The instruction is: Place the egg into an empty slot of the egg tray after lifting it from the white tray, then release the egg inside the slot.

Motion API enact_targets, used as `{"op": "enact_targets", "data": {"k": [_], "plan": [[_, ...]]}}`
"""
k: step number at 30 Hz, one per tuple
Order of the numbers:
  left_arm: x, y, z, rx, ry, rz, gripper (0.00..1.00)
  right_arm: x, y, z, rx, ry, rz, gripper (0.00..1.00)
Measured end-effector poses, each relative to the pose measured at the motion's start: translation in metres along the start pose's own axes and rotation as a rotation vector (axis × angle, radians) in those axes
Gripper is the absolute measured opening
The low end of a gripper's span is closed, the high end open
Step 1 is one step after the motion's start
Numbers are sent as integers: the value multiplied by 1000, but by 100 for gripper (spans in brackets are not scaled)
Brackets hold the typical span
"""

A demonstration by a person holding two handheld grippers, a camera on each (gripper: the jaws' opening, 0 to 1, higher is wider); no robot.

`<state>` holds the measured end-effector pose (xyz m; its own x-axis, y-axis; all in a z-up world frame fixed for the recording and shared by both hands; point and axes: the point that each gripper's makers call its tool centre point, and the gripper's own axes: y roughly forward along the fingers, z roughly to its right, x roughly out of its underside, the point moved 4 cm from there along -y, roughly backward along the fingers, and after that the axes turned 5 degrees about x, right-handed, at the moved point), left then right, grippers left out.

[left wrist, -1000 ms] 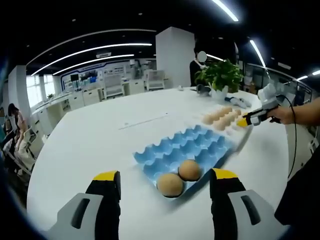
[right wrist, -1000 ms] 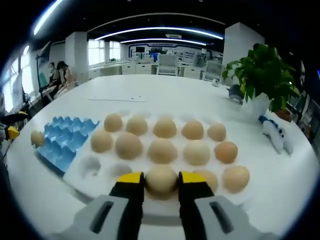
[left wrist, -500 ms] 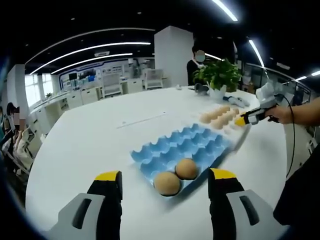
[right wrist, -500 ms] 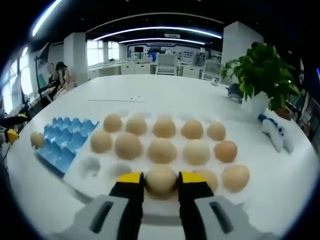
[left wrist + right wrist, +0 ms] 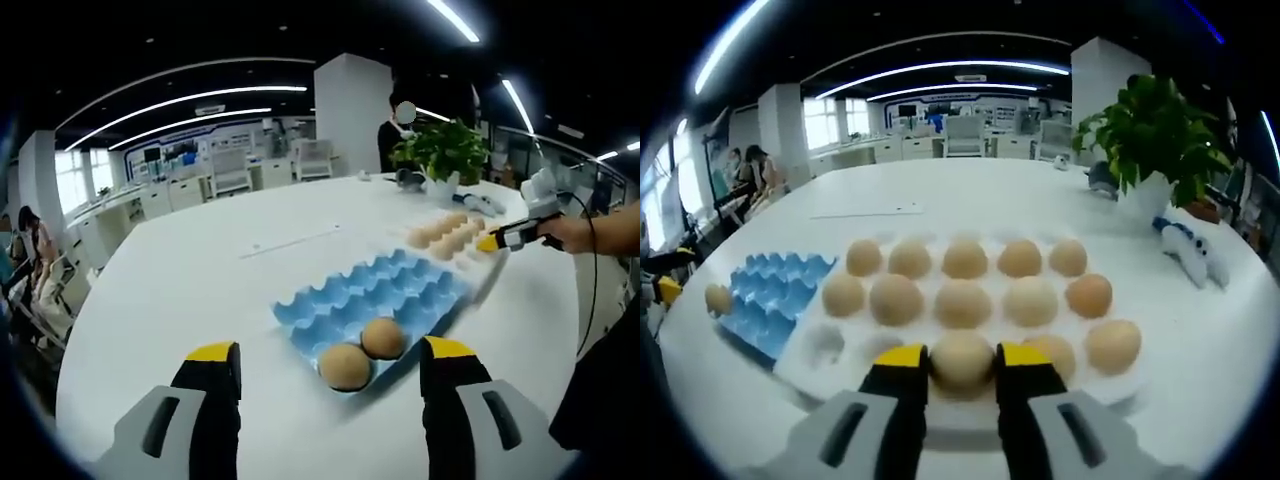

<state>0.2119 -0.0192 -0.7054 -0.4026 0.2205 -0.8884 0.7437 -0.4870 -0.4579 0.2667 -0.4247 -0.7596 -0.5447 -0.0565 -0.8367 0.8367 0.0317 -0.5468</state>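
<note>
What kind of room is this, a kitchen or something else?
Probably an open-plan office, not a kitchen: long ceiling light strips, rows of desks and chairs behind, a potted plant, and a big white table holding the egg trays.

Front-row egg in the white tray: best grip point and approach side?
Grip the egg across its widest part, one jaw on each flank, coming from the tray's open near edge. The right gripper already sits that way, jaws closed on its rounded sides. Neighbouring eggs crowd the rows behind it on the white tray, so the near edge looks like the freest way in; then lift straight up.
</note>
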Motion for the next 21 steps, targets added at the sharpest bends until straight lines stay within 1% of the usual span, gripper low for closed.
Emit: {"op": "enact_targets", "data": {"k": [4, 8, 13, 16, 19, 21], "plan": [[0, 0, 1, 2, 2, -3, 72, 0, 0, -1, 1, -2, 2, 26], [0, 1, 2, 6, -2, -4, 71, -2, -3, 1, 2, 36, 18, 26], [1, 1, 5, 21, -1, -8, 70, -7, -7, 0, -1, 31, 35, 26], [0, 2, 5, 22, 0, -7, 70, -9, -8, -1, -6, 35, 44, 26], [-2, 1, 3, 6, 4, 3, 73, -9, -8, -2, -6, 33, 47, 26], [-2, 0, 1, 7, 2, 1, 72, -10, -10, -2, -6, 38, 52, 26]]}}
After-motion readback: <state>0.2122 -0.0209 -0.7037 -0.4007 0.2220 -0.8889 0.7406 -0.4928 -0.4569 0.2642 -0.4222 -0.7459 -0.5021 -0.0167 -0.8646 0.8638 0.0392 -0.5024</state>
